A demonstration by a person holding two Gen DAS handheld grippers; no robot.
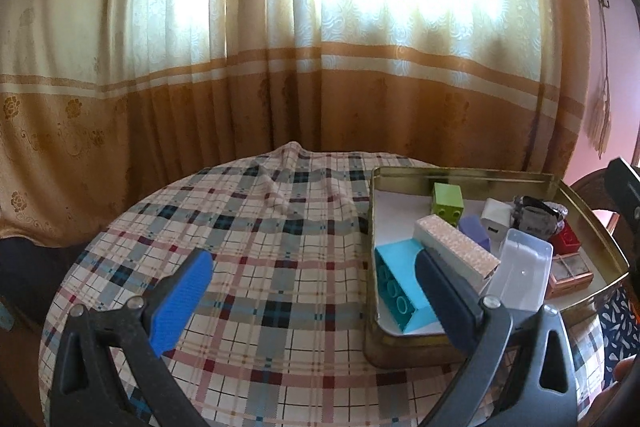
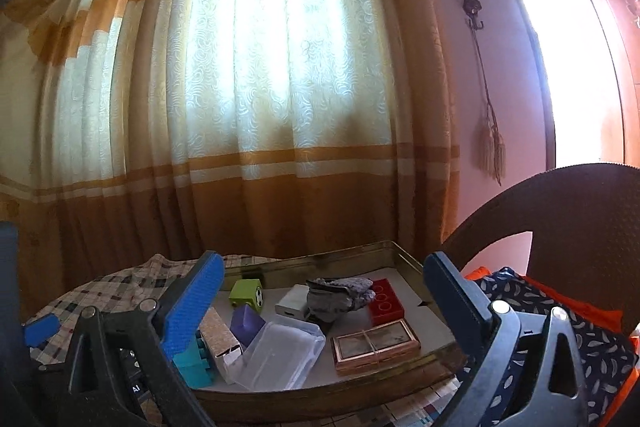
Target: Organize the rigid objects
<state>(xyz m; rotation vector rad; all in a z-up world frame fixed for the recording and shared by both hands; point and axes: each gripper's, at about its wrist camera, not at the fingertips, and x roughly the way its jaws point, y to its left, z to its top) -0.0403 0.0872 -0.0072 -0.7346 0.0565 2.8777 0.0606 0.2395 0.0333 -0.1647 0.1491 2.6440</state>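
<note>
A gold metal tin (image 1: 460, 174) (image 2: 320, 255) stands on the right of a round table and holds several rigid objects: a turquoise brick (image 1: 400, 279) (image 2: 196, 367), a long patterned box (image 1: 456, 247) (image 2: 220, 339), a clear plastic case (image 1: 520, 275) (image 2: 280, 355), a green cube (image 1: 447, 203) (image 2: 246, 291), a white charger (image 1: 496, 223) (image 2: 292, 301), a red brick (image 2: 386, 303) and a copper box (image 2: 376, 345). My left gripper (image 1: 316, 291) is open and empty, above the cloth left of the tin. My right gripper (image 2: 324, 303) is open and empty above the tin.
A plaid tablecloth (image 1: 260, 247) covers the table. Curtains (image 1: 280, 67) hang close behind it. A brown chair back (image 2: 560, 211) with blue and orange fabric stands at the right. A purple block (image 2: 248, 323) and a grey bundle (image 2: 340, 293) also lie in the tin.
</note>
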